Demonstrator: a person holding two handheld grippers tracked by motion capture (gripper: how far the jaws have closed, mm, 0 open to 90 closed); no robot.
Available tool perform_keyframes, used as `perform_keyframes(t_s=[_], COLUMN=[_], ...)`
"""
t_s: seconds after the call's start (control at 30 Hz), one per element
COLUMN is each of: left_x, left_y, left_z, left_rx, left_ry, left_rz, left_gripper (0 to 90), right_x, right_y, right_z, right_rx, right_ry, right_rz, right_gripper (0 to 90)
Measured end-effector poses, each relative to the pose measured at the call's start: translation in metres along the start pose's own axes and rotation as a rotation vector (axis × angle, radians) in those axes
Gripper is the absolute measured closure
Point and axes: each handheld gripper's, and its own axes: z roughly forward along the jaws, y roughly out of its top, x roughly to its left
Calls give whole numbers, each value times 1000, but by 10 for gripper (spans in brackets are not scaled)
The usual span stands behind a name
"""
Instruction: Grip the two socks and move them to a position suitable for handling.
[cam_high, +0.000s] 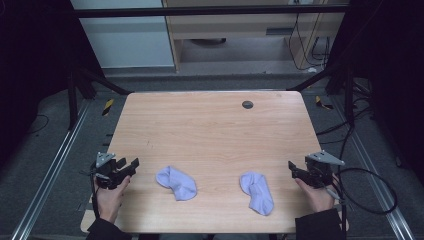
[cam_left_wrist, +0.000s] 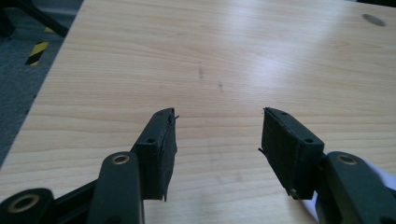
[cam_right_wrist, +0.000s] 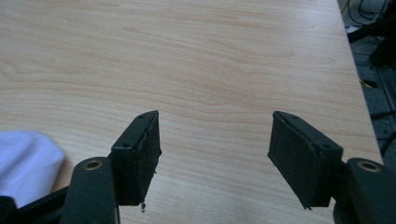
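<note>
Smooth light wooden table (cam_high: 210, 130) with sheen; two soft cloth socks (cam_high: 176, 182), matt

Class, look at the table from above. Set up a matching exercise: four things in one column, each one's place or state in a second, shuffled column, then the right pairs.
1. left lilac fabric sock
2. right lilac fabric sock
3. small dark round disc
4. left black tongs

A. far part of the wooden table
B. open, holding nothing
C. nearer the right black tongs
D. just right of the left tongs

Pairs: 1-D, 2-C, 3-A, 4-B
</note>
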Motion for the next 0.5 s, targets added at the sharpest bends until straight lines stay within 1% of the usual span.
perform_keyframes(t_s=[0.03,0.07,0.1,0.13,0.17,0.2,0.27,0.33,0.37,0.4,0.43,0.47,0.5], left_x=[0,-8,-12,-16,-16,-21,-26,-30,-30,-32,-38,-38,-44], left_y=[0,0,-1,-1,-1,1,2,3,3,4,4,4,5], left_z=[0,-4,-5,-6,-6,-6,-6,-7,-7,-8,-8,-8,-5], left_rx=[0,3,3,3,3,1,1,-6,-6,-9,-10,-10,-3], left_ry=[0,-24,-37,-51,-51,-73,-81,-91,-91,-98,-106,-106,-122], left_rz=[0,24,35,47,47,67,82,94,94,97,105,105,125], left_gripper=[444,444,444,446,446,445,433,420,421,421,422,427,433], right_x=[3,6,9,12,14,17,23,27,27,29,34,34,37], right_y=[1,2,3,4,5,6,8,10,10,10,12,12,13], right_z=[-1,-1,-2,-2,-3,-3,-4,-4,-4,-5,-5,-5,-7], right_rx=[-3,-7,-7,-18,-25,-28,-26,-29,-29,-28,-27,-27,-35], right_ry=[9,14,25,35,45,53,65,70,70,75,89,89,96], right_rz=[-8,-18,-16,-29,-39,-50,-76,-88,-88,-92,-109,-109,-115], right_gripper=[337,336,332,330,330,330,330,330,330,330,335,335,358])
